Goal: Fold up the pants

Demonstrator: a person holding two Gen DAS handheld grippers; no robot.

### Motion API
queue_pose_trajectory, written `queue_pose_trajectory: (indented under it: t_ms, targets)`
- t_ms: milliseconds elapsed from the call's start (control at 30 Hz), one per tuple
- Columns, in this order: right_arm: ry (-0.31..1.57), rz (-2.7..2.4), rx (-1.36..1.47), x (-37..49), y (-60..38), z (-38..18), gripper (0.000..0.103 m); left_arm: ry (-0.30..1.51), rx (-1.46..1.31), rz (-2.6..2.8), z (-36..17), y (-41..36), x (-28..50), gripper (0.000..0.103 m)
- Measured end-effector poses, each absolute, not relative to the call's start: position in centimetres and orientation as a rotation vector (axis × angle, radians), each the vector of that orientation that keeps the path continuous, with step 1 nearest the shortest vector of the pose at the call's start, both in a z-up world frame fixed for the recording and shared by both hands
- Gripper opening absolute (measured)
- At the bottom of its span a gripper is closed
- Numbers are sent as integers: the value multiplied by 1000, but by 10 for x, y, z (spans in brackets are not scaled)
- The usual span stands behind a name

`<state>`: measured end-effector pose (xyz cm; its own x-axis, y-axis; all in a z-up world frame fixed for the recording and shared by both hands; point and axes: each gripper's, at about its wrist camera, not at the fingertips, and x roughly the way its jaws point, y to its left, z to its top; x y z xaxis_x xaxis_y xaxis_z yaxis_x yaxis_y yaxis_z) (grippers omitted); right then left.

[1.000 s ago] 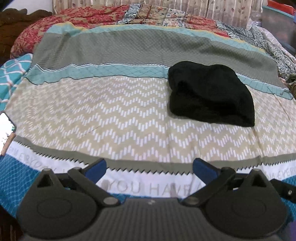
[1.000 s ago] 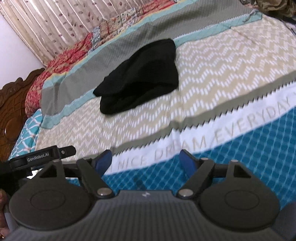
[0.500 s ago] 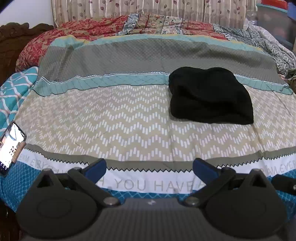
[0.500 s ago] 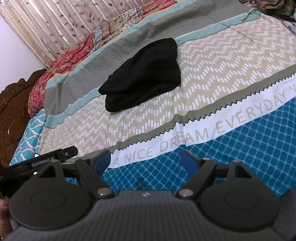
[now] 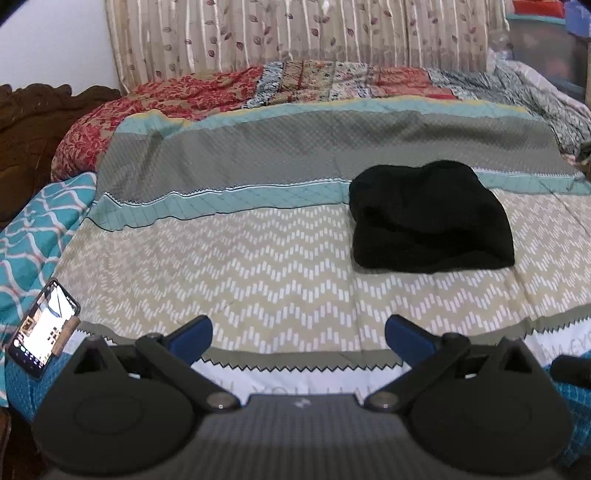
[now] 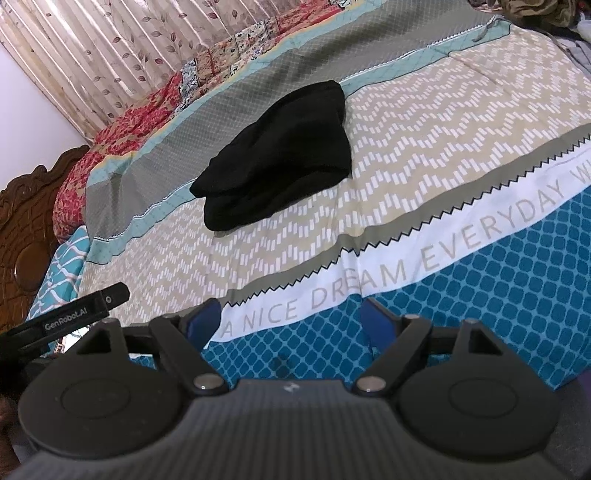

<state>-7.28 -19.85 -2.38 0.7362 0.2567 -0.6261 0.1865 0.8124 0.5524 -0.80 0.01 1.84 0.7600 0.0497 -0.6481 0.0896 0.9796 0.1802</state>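
Note:
The black pants point(image 5: 430, 218) lie folded in a compact bundle on the patterned bedspread point(image 5: 258, 266), right of centre and well beyond my fingers. They also show in the right wrist view point(image 6: 277, 155), up and left of centre. My left gripper point(image 5: 297, 338) is open and empty, held back over the bed's near edge. My right gripper point(image 6: 291, 319) is open and empty, over the blue band of the spread. Neither touches the pants.
A lit phone point(image 5: 42, 328) lies at the bed's left edge. The left gripper's body point(image 6: 70, 312) shows at the left of the right wrist view. A wooden headboard point(image 6: 22, 229) stands at left, curtains point(image 5: 295, 33) behind. Crumpled cloth point(image 5: 554, 92) lies at far right.
Both grippers have pulled back and lifted away from the pants, so more of the bed and curtain shows. The pants have not moved. Both grippers stay open.

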Motion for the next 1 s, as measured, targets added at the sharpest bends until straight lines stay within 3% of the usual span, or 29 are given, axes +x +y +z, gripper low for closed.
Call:
queue_pose_trajectory:
  t_ms: [1000]
  targets:
    - [720,7,613,-79,-195,-17,85,706,255,4,18,-5,-12,103]
